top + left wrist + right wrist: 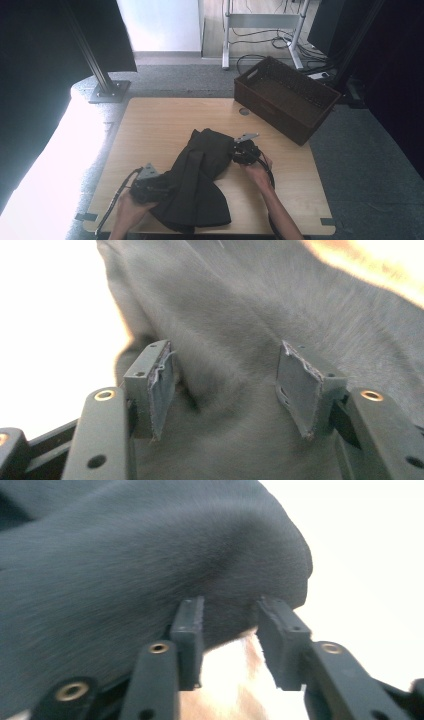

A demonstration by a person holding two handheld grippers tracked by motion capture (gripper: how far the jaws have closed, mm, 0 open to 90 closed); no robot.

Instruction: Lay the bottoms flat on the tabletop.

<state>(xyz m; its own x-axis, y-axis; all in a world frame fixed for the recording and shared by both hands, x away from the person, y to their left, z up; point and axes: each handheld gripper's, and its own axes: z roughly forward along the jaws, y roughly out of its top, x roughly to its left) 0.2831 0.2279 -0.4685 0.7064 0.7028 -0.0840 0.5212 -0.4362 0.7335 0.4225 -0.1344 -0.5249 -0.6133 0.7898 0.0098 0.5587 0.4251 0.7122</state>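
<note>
High view: a wooden tabletop (150,130) is seen carrying a dark garment (200,180), bunched at its middle, with a brown basket (285,97) at the far right corner. The left gripper (225,385) is set against the garment's near-left edge, its jaws apart around a fold. The right gripper (227,630) is held apart at the garment's right edge.

A wooden table (150,125) bears a dark garment (200,175) and a brown basket (285,97).
</note>
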